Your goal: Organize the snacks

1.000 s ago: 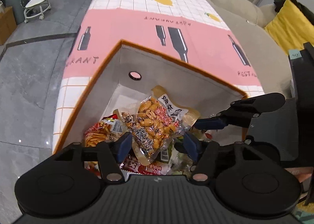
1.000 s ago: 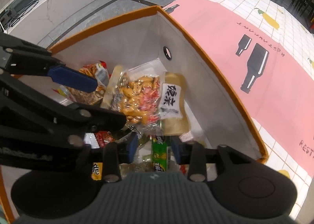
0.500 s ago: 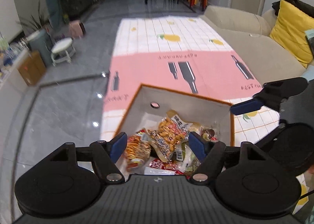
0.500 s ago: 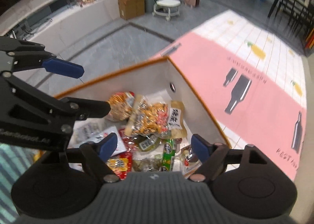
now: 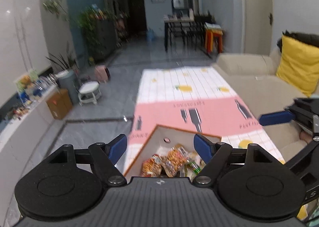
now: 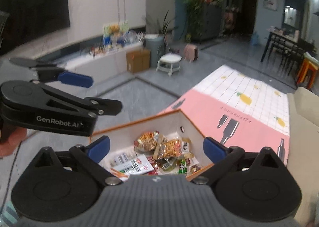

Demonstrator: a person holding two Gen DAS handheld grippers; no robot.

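Observation:
An orange-rimmed box (image 5: 153, 137) (image 6: 139, 125) with white inner walls stands below both grippers and holds several snack packets (image 5: 171, 161) (image 6: 167, 147). Among them are an orange peanut bag, a red packet and a green stick. My left gripper (image 5: 160, 147) is open and empty, high above the box. My right gripper (image 6: 156, 147) is open and empty too, also well above the box. Each gripper shows at the edge of the other's view.
The box sits on a pink and white checked cloth (image 5: 189, 95) (image 6: 249, 107). A beige sofa (image 5: 259, 79) with a yellow cushion (image 5: 297, 65) is at the right. Grey tiled floor, a white stool (image 5: 89, 91) and a cardboard box (image 6: 137, 60) lie to the left.
Both grippers have lifted up and away from the box and opened wider. The snack packets stay in the box.

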